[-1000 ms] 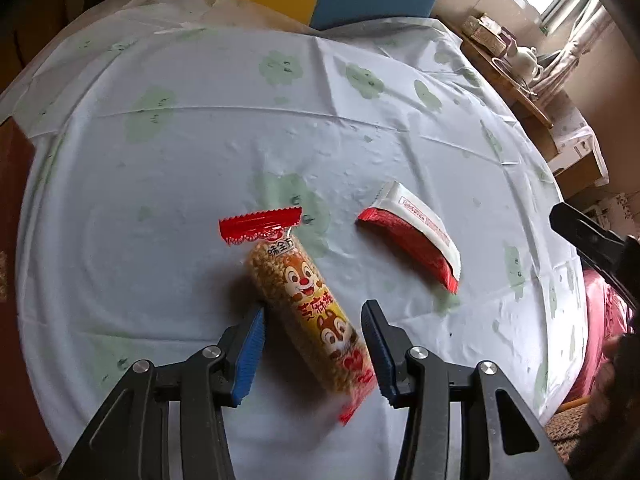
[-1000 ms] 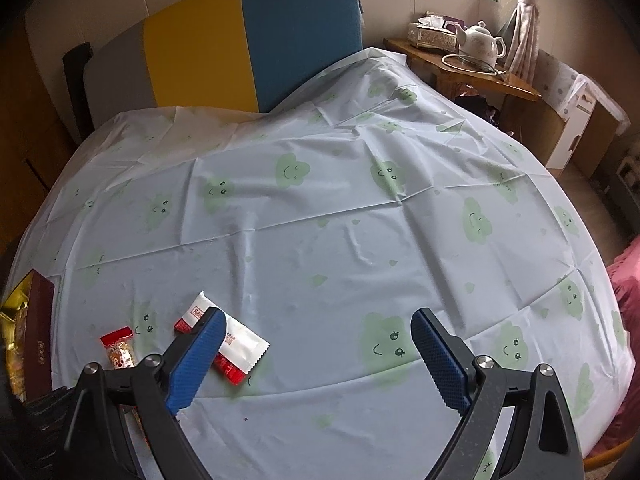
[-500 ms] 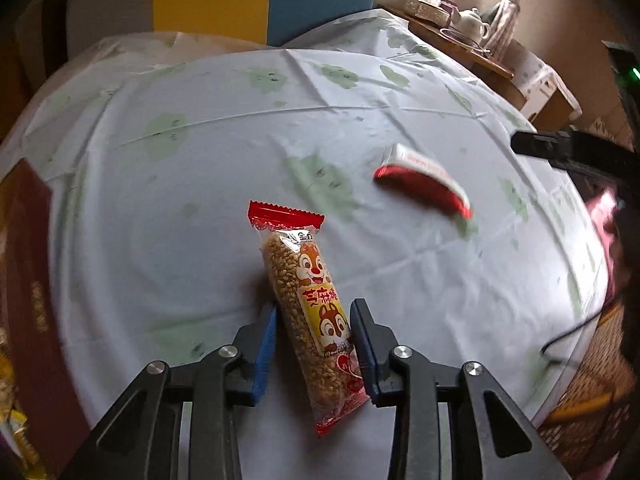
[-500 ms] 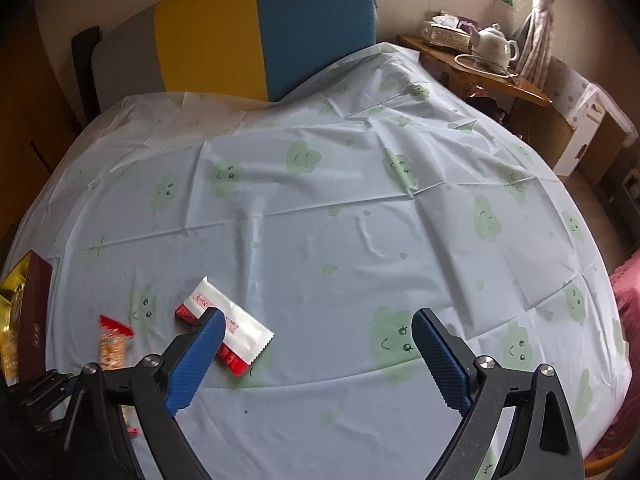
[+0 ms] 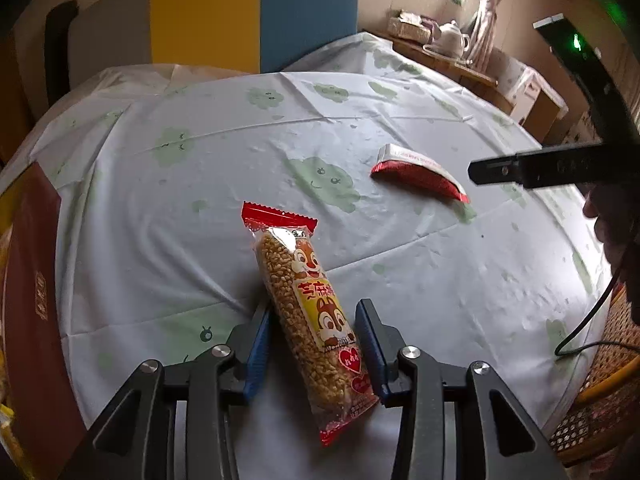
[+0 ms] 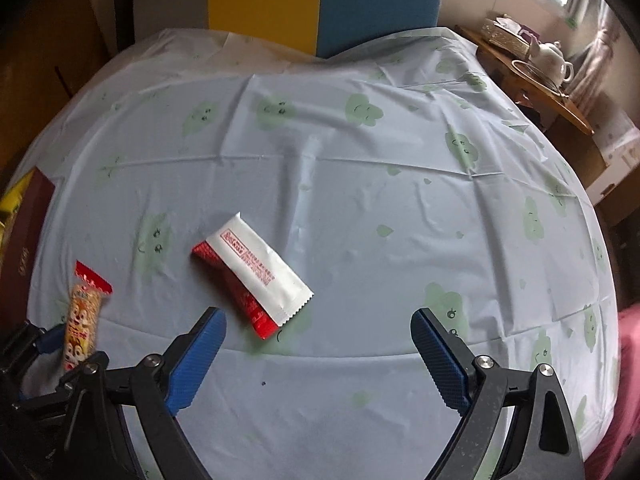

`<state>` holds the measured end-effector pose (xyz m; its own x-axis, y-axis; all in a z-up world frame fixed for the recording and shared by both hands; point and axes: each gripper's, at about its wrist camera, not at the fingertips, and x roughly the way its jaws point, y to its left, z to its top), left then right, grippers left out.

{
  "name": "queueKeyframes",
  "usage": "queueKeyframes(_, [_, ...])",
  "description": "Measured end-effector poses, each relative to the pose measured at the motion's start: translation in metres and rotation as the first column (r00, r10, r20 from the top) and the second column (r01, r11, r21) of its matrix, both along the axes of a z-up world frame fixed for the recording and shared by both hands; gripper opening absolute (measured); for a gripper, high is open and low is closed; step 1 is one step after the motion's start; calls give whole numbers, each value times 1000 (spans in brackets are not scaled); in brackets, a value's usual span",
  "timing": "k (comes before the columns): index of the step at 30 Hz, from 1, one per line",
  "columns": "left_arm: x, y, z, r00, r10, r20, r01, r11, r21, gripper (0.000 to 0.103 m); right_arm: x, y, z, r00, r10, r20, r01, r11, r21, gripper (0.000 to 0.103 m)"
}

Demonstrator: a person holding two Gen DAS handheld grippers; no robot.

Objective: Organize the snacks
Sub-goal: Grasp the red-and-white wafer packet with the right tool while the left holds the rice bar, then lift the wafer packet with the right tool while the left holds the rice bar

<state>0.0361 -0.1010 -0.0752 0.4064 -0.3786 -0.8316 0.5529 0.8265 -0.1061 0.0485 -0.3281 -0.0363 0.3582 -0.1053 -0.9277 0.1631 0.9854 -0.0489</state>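
Far left on the table [image 5: 120,200], by the edge: a dark red box [image 5: 28,280]. Maybe the home for the snacks, but hard to tell for sure.

Next along: the left gripper [image 5: 312,344], fingers narrow, pinching the squirrel snack bar [image 5: 308,300] around its lower half. Shiny wrapper, long shape, held low down. Could slip and twist, or droop at the top end and drop back on the cloth. Could also get crushed inside if squeezed too hard. Could bump the box wall on the way over if carried too low.

Further right, flat on the cloth: the red and white packet [image 6: 252,272], just ahead of the right gripper [image 6: 320,344]. Fingers wide apart there, holding nothing. Thin and flat, so hard to scoop up. Might get pushed along the slippery cloth, or end up grabbed with a pinch of cloth too. Best to come down with one finger on each long side.
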Motion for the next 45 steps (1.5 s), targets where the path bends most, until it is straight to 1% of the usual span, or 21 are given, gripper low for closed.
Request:
queueKeyframes(6, [-4, 4, 1, 1000, 10, 14, -10, 1000, -11, 43, 1, 5, -3, 1000, 25, -1, -25, 1000, 9, 92])
queueKeyframes(9, [-8, 11, 2, 1000, 11, 19, -11, 1000, -19, 43, 3, 13, -6, 998, 66, -6, -66, 998, 15, 91])
queueKeyframes(15, [-7, 13, 2, 1000, 9, 9, -8, 999, -35, 43, 9, 31, -16, 986, 160, -49, -158, 987, 42, 91])
queueKeyframes(17, [-6, 15, 2, 1000, 9, 7, -9, 999, -42, 43, 15, 40, -18, 978, 202, -58, -201, 979, 21, 92])
queueKeyframes(18, [-6, 16, 2, 1000, 9, 6, -9, 999, -45, 43, 20, 44, -18, 974, 219, -58, -219, 976, -5, 92])
queueKeyframes(20, [-6, 17, 2, 1000, 10, 3, -10, 999, -49, 43, 29, 46, -20, 972, 229, -58, -231, 973, -20, 92])
queueKeyframes(25, [-6, 17, 2, 1000, 10, -2, -11, 998, -55, 43, 52, 39, -31, 973, 221, -69, -222, 975, -1, 91])
queueKeyframes(27, [-5, 18, 2, 1000, 11, -5, -12, 998, -60, 43, 55, 38, -38, 970, 223, -96, -219, 975, 49, 59])
queueKeyframes(28, [-5, 18, 2, 1000, 12, -5, -12, 998, -60, 43, 54, 39, -36, 971, 226, -78, -223, 974, 48, 51])
queueKeyframes(29, [-5, 17, 2, 1000, 12, -4, -13, 998, -60, 43, 53, 42, -34, 967, 241, -78, -238, 970, 52, 38])
queueKeyframes(32, [-6, 17, 2, 1000, 13, -1, -13, 998, -60, 43, 47, 61, -29, 948, 302, -102, -299, 953, 45, 36])
queueKeyframes(35, [-5, 18, 2, 1000, 14, -5, -14, 998, -68, 43, 32, 84, -19, 931, 351, -101, -346, 936, 69, 36])
queueKeyframes(38, [-5, 18, 2, 1000, 17, -1, -17, 997, -70, 43, 15, 100, -15, 924, 366, -110, -354, 928, 114, 36])
queueKeyframes(40, [-5, 17, 1, 1000, 19, -1, -19, 997, -71, 43, 6, 108, -22, 919, 374, -126, -358, 924, 133, 37])
queueKeyframes(41, [-6, 18, 1, 1000, 18, -1, -18, 997, -72, 42, 4, 110, -26, 917, 377, -133, -360, 923, 135, 39])
queueKeyframes(43, [-5, 19, 1, 1000, 22, -3, -22, 997, -76, 42, -3, 112, -25, 922, 372, -102, -359, 925, 128, 40])
queueKeyframes(45, [-6, 17, 1, 1000, 28, -1, -28, 997, -73, 42, -4, 112, -25, 924, 371, -95, -357, 924, 135, 40])
